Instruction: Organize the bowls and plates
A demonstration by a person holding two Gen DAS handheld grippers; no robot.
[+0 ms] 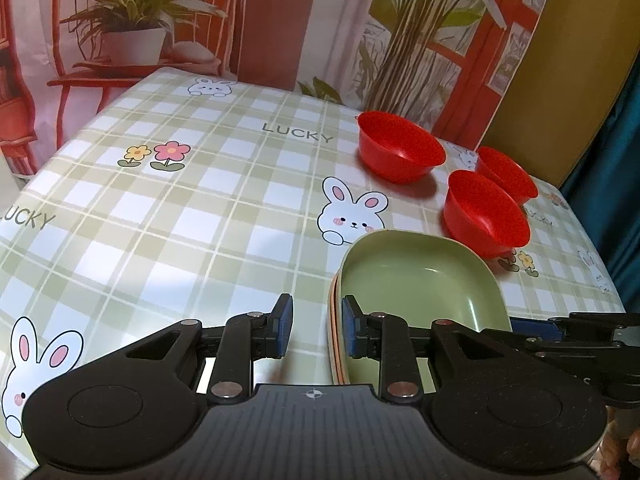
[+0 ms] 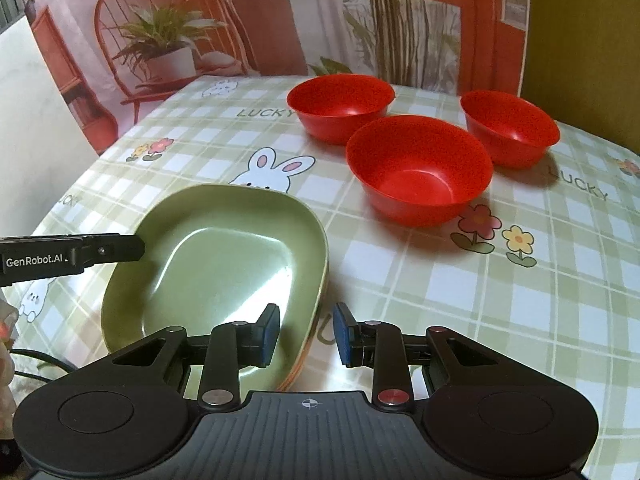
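Observation:
A stack of plates with a green plate (image 1: 420, 280) on top lies near the table's front; it also shows in the right wrist view (image 2: 224, 256). Orange plate edges show under it. Three red bowls stand behind it: one far (image 1: 400, 146) (image 2: 340, 104), one near (image 1: 486, 212) (image 2: 418, 168), one at the right (image 1: 506, 172) (image 2: 510, 128). My left gripper (image 1: 317, 330) is open, its jaws straddling the stack's left rim. My right gripper (image 2: 306, 334) is open, its jaws straddling the stack's right rim.
The table has a green checked cloth (image 1: 180, 200) with rabbits and flowers. A printed backdrop (image 1: 160, 20) hangs behind it. The table's right edge (image 1: 600, 264) lies close beyond the bowls.

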